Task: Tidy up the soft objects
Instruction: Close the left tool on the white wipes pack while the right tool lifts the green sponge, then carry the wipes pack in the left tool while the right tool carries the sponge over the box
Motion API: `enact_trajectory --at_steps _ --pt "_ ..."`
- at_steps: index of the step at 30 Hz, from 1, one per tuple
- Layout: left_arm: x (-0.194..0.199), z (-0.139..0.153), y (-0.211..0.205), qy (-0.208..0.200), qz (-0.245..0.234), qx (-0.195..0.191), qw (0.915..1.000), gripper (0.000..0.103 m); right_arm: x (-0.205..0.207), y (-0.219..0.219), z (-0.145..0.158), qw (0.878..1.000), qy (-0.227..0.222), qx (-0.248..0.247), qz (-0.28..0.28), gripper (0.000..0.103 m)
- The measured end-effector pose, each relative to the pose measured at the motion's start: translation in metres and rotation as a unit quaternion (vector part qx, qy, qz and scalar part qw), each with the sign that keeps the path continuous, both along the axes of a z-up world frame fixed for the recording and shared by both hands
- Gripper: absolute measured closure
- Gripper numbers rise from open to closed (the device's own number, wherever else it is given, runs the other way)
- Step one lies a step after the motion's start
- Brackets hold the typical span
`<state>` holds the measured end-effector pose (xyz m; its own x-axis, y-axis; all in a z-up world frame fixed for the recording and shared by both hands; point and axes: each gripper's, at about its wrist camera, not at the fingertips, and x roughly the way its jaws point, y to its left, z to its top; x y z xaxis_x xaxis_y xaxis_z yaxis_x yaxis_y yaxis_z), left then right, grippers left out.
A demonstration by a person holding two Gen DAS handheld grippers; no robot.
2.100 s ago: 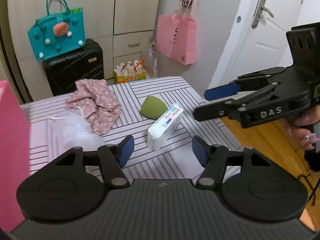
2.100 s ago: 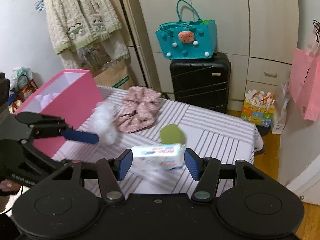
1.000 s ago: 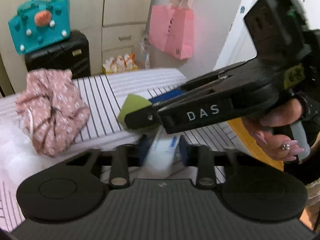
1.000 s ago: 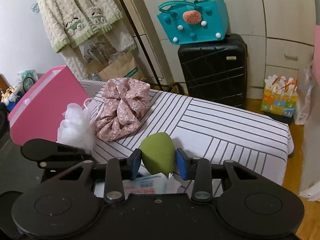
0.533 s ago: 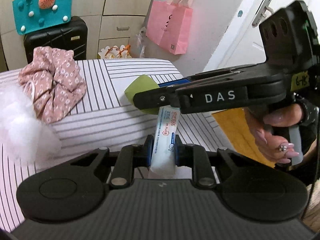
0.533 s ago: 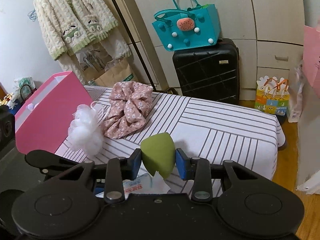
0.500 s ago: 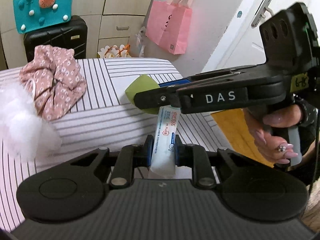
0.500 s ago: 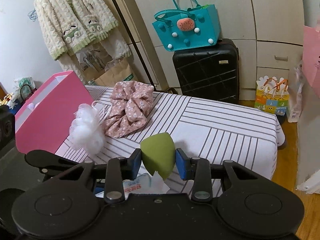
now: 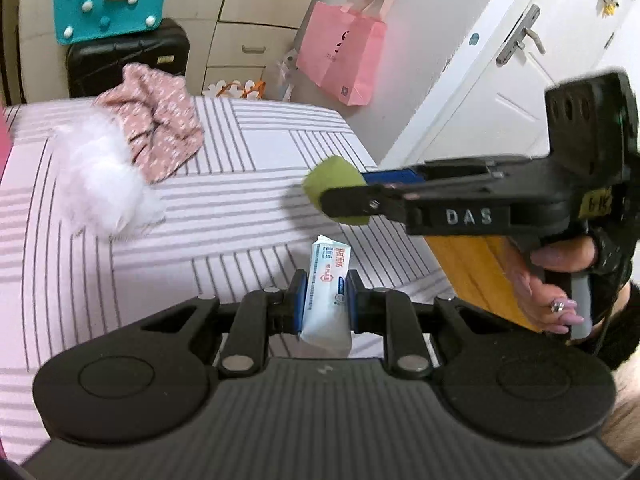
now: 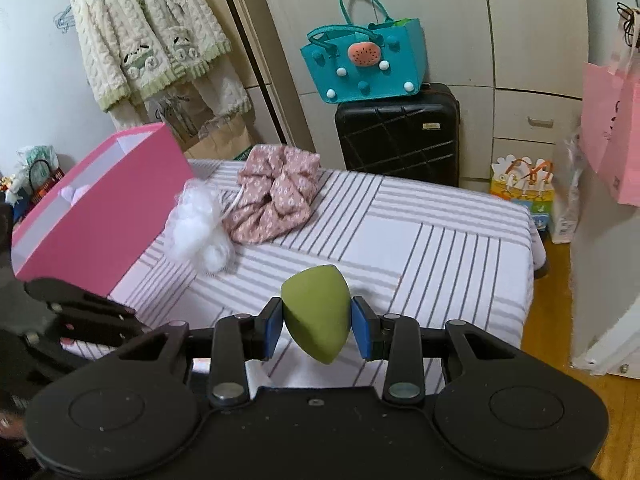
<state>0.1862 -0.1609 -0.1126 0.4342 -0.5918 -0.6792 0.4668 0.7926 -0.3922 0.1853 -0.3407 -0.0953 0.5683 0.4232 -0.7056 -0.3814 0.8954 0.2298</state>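
A: So, our left gripper [image 9: 323,306] jaws clamp the tissue pack [image 9: 327,292], right gripper [image 10: 316,326] jaws pinch the sponge [image 10: 316,314], lower centre.

B: We've yet to box [image 10: 100,208] those; puff [image 10: 198,226], scrunchie [image 10: 276,200] wait upper left.

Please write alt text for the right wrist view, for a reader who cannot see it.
The right gripper holds a green sponge above a striped table. Behind lie a white puff and a pink scrunchie, beside a pink box.
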Motion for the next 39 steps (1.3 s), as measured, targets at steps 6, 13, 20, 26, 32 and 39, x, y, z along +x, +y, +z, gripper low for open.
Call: enact_trajectory --at_steps 6,13,20,26,32,39 --pt "-0.014 0.003 0.025 0.028 0.010 -0.014 0.9995 0.084 -0.023 0.005 -0.005 1.000 0.013 -0.009 -0.001 0.061" --pt "-0.039 0.018 0.050 0.041 -0.002 -0.012 0.9991 0.084 -0.046 0.018 -0.006 0.999 0.044 0.002 0.011 0.061" --pt "-0.063 0.037 0.077 0.070 -0.011 -0.012 0.9974 0.084 -0.069 0.044 0.000 0.995 0.084 0.012 0.049 0.061" --pt "-0.083 0.052 0.101 0.067 0.001 0.025 0.9974 0.084 -0.086 0.063 0.015 0.990 0.105 0.029 0.087 0.061" --pt "-0.102 0.067 0.126 0.062 0.006 0.041 0.9972 0.084 -0.098 0.095 0.034 0.990 0.087 -0.014 0.112 0.061" --pt "-0.123 0.086 0.149 0.037 0.001 0.044 0.9984 0.084 -0.107 0.133 0.058 0.984 0.080 -0.028 0.157 0.061"
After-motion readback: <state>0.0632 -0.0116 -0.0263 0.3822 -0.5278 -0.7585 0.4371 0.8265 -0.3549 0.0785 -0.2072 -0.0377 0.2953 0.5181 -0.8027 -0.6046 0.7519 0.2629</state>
